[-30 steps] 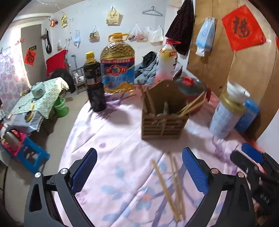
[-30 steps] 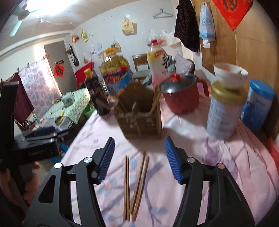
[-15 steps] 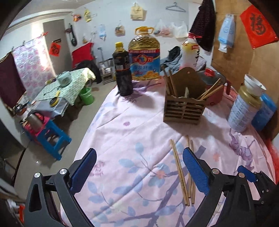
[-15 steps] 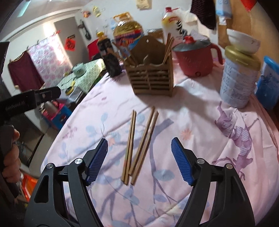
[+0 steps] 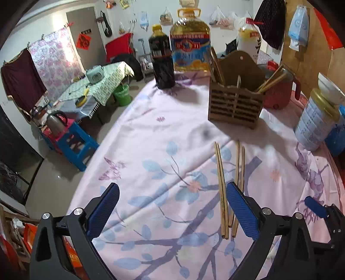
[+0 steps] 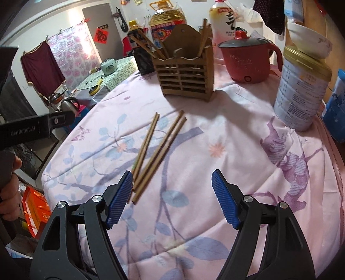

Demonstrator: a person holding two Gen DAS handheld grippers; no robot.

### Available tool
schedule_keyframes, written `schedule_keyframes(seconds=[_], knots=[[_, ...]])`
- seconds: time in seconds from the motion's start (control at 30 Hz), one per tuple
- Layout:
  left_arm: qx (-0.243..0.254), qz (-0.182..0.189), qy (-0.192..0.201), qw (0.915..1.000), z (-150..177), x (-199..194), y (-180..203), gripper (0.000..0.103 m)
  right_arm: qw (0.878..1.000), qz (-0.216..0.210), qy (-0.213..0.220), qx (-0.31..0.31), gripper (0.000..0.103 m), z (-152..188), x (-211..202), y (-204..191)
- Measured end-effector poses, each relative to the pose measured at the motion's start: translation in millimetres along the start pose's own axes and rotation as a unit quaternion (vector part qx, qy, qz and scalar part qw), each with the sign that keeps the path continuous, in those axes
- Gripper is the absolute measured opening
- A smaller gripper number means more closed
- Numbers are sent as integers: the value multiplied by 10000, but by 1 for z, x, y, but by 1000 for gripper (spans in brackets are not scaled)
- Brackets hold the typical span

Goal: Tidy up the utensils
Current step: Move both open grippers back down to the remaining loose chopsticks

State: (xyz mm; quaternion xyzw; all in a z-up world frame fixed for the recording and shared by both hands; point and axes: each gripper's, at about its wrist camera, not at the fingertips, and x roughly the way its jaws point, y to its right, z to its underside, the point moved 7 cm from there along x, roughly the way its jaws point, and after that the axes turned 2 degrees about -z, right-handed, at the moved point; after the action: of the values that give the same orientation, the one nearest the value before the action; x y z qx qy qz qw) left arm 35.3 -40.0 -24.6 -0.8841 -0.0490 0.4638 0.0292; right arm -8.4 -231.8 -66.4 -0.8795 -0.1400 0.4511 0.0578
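Observation:
Several wooden chopsticks point(image 5: 222, 185) lie loose on the pink flowered tablecloth; they also show in the right wrist view point(image 6: 159, 150). A slatted wooden utensil holder point(image 5: 235, 105) stands farther back with more chopsticks upright in it; it shows in the right wrist view too point(image 6: 185, 73). My left gripper point(image 5: 172, 212) is open and empty, its right finger beside the chopsticks' near ends. My right gripper point(image 6: 172, 198) is open and empty, its left finger at the chopsticks' near ends.
A dark sauce bottle point(image 5: 161, 62), a big oil jug point(image 5: 189, 41) and a white bottle point(image 6: 224, 19) stand behind the holder. A red pot point(image 6: 245, 58), a tin with a bowl on top point(image 6: 301, 86) and a blue can point(image 6: 336, 105) stand at the right. The table edge falls off at the left.
Both grippers have pulled back and risen from the holder, so the loose chopsticks now lie nearer the fingers. Both stayed open.

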Motion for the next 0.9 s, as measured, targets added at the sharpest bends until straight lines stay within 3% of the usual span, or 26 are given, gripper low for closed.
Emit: schedule_keyframes(seconds=[0.2, 0.4, 0.53, 0.9], knots=[[416, 211, -48, 9989, -7, 20, 9, 97, 9981, 446, 185, 377, 74, -2, 0, 11], [1001, 530, -128, 9935, -10, 36, 15, 97, 9953, 701, -25, 674, 74, 4, 17, -3], [1137, 718, -211, 9907, -6, 47, 10, 97, 9943, 737, -247, 733, 74, 9, 29, -13], [942, 698, -933, 9887, 30, 102, -34, 97, 9923, 894, -799, -321, 71, 40, 57, -36]])
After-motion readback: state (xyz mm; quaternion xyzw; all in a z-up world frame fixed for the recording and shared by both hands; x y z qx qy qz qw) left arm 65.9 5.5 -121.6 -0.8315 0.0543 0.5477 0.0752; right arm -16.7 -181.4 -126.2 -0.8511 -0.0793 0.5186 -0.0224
